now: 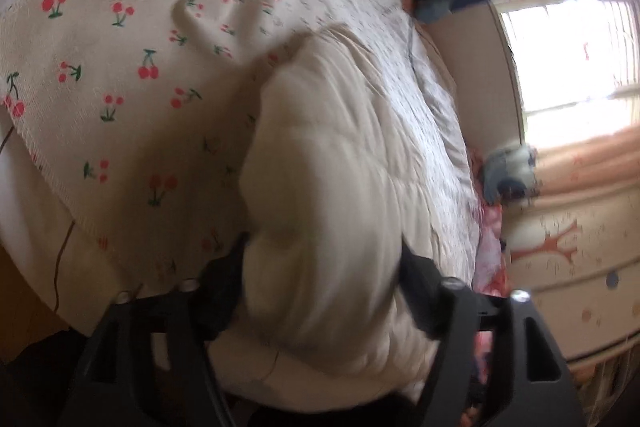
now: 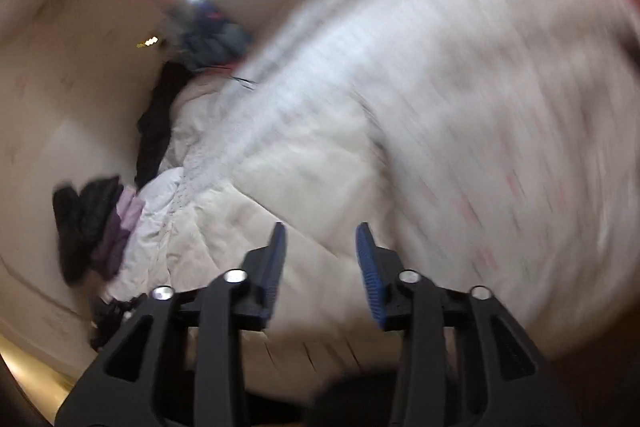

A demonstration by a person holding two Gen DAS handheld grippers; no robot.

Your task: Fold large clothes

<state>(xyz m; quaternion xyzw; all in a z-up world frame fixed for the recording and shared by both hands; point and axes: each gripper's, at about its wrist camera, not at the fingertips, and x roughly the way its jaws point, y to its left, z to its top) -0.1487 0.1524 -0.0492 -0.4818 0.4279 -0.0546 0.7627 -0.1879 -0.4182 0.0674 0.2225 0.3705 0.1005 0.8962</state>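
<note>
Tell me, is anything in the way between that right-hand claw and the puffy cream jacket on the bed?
Nothing visible. The right gripper hangs open above the cream jacket with only air between. The left gripper already has a bulky part of the same jacket between its fingers, over the cherry-print cloth.

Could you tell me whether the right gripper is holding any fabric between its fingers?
No; the right gripper hangs above the cream padded jacket with a bare gap between its blue-padded fingers.
</note>
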